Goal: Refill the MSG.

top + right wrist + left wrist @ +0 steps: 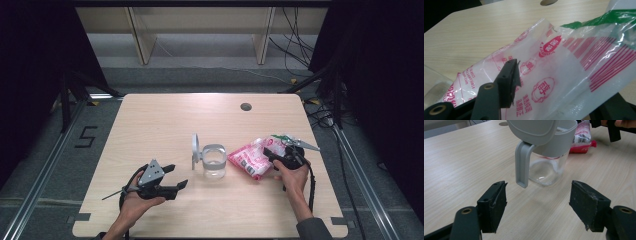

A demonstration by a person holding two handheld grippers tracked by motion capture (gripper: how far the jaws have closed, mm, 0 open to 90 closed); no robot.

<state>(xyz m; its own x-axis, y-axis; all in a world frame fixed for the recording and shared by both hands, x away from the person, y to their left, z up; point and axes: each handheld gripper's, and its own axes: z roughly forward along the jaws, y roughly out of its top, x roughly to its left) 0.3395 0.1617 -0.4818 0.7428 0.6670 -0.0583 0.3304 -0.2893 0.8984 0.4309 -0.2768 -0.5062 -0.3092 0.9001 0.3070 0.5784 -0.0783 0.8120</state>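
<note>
We have the right gripper (280, 154) on the red-and-white plastic bag (250, 159), which lies on the table (160, 125) just right of the clear jar (215, 162) with its grey lid (195, 150) flipped up. One jaw lies against the film, but whether the pair is closed on it we cannot tell. Our left gripper (537, 206) waits wide open and empty before the jar, so we should steady the jar first, then lift the bag slowly.
</note>
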